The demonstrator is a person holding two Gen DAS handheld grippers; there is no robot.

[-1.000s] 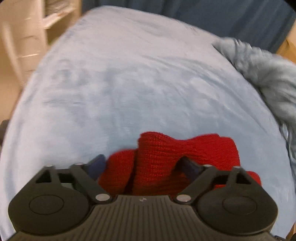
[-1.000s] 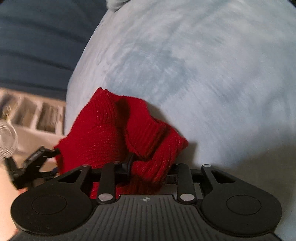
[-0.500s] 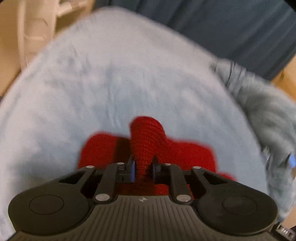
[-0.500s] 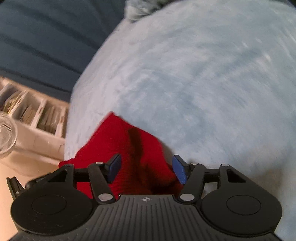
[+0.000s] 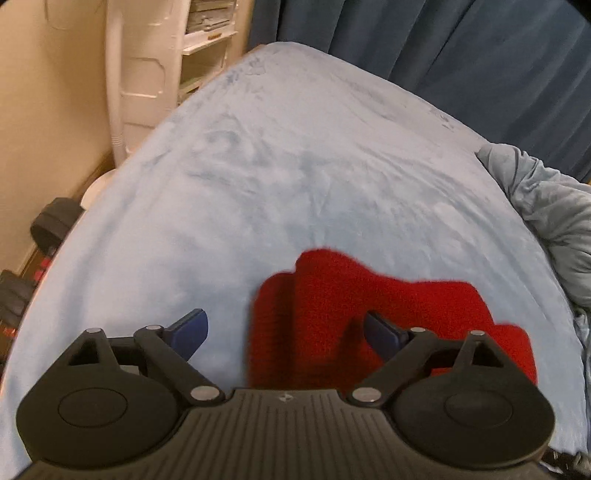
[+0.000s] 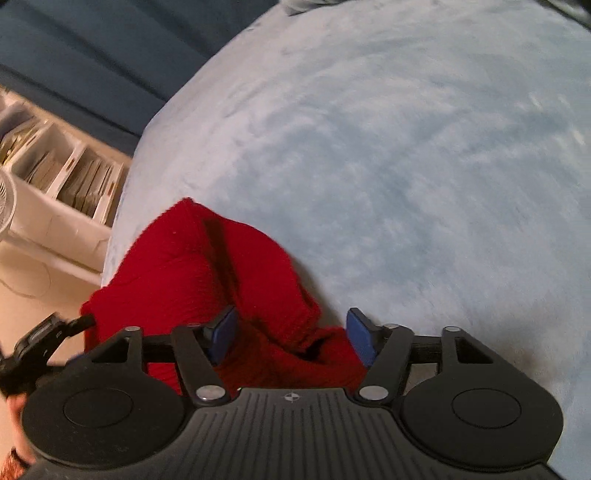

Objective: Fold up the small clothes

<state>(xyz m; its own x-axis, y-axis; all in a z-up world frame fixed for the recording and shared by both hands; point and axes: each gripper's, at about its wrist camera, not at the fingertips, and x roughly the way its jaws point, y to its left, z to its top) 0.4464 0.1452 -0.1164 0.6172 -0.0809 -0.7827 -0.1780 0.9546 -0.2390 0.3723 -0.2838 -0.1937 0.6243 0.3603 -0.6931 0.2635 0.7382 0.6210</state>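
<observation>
On the pale blue blanket (image 5: pixel 295 192), red knit garment (image 5: pixel 388 306) bunched near front edge, left gripper (image 5: pixel 286 330) jaws opening wide w/ nothing gripped, right gripper (image 6: pixel 291 338) jaws opening, knit between, not pinched.

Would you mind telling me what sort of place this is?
Probably a bedroom at home: a bed under a pale blue blanket, dark blue curtains behind it, and white storage shelves beside it.

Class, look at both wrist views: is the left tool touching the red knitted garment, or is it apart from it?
Cannot tell. In the left wrist view the left tool is opening wide, its pads pressing nothing, but the red knitted garment lies under one finger with no plain gap or contact.
</observation>
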